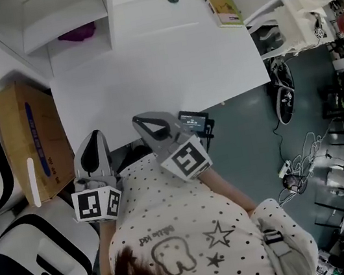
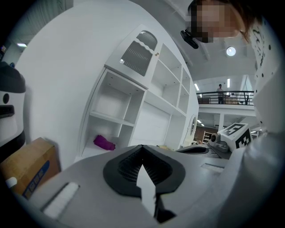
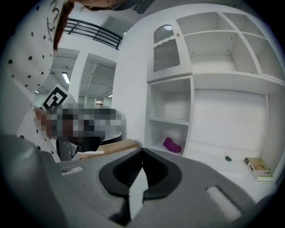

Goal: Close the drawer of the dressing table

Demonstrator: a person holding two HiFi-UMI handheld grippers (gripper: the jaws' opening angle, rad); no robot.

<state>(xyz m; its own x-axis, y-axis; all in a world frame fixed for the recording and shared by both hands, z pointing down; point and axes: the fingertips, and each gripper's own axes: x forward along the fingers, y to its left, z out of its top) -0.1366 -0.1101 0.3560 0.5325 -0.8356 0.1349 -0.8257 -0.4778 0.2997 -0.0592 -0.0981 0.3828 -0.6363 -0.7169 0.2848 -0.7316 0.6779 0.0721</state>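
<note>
Left gripper (image 1: 96, 137) & right gripper (image 1: 141, 120) both shut, empty, side by side at dressing table (image 1: 147, 72) front edge, prob. to push w/ closed tips; drawer itself hidden below the top, can't tell if open

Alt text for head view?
Seen from above, a person holds the left gripper and right gripper, both shut, by the near edge of a white dressing table. A book lies at its far right; a cardboard box stands left.

book (image 1: 223, 7) on the dressing table (image 1: 161, 76) (cardboard box (image 1: 31, 142) left).
</note>
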